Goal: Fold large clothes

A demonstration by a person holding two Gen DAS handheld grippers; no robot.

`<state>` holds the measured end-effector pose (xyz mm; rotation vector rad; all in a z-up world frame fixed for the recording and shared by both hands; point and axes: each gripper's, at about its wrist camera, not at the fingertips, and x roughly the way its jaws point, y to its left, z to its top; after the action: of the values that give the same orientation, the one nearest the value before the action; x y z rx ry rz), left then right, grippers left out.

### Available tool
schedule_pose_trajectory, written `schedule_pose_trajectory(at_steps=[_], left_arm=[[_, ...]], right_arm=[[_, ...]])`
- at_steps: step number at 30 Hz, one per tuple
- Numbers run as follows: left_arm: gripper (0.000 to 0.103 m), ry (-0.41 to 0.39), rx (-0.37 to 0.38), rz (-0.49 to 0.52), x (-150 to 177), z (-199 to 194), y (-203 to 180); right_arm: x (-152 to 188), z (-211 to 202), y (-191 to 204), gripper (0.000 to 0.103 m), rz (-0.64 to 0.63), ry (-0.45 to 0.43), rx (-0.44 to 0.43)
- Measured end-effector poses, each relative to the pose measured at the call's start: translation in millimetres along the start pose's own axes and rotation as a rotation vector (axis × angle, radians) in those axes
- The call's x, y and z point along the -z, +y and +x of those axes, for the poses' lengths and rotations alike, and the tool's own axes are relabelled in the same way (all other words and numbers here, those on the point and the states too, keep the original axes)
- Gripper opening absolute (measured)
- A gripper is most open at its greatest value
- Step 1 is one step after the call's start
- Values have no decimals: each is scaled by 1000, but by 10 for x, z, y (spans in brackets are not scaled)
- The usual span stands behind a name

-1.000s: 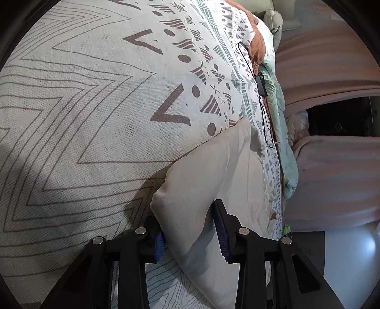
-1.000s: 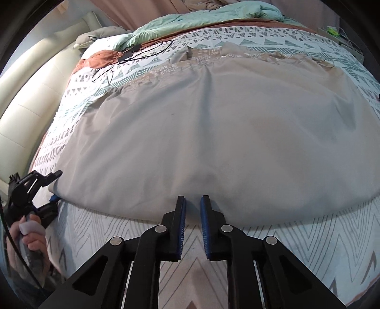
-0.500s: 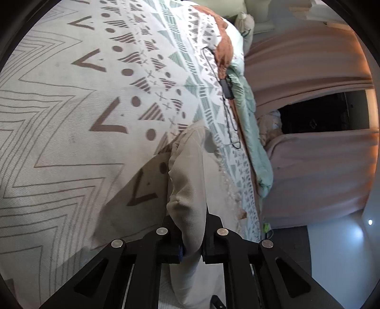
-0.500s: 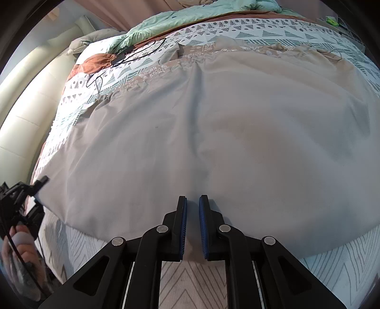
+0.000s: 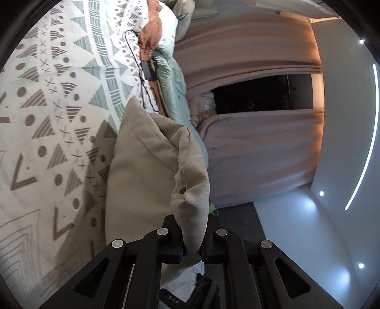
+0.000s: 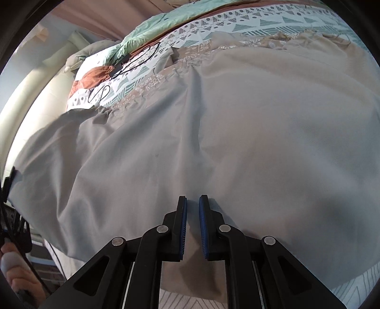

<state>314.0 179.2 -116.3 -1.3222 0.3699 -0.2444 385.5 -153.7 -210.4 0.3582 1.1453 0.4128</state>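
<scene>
A large beige garment lies spread across the patterned bedspread. My left gripper is shut on one corner of it. That corner of the beige garment hangs lifted and bunched above the bed. My right gripper points down over the garment's near part, just inside the hem. Its blue pads stand almost together, and flat cloth shows through the narrow slit. At the far left of the right wrist view, a hand holds the left gripper at the raised corner.
A black cable with an adapter lies on the bedspread beyond the garment. A mint duvet and a rust cloth are heaped at the far side. Pink curtains hang past the bed.
The left jaws closed on the garment's corner, then lifted and swung it up off the bed. The right gripper slid forward past the hem and now sits over the cloth.
</scene>
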Motion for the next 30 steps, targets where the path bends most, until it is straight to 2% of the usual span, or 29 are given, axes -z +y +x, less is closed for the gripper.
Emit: schedule_pose_trajectory(at_steps=[10, 15, 19, 30], left_arm=[[8, 63, 73, 89, 125, 430, -823], [8, 120, 102, 112, 296, 720, -1128], [8, 166, 122, 90, 472, 985, -1259], [8, 308, 108, 74, 1123, 1891, -1416]], right_arm=[[-74, -72, -211, 12, 122, 21, -133], [-118, -330, -312, 12, 170, -51, -190], [-192, -536, -494, 12, 219, -108, -211], [-288, -1183, -1298, 12, 405, -293, -221]])
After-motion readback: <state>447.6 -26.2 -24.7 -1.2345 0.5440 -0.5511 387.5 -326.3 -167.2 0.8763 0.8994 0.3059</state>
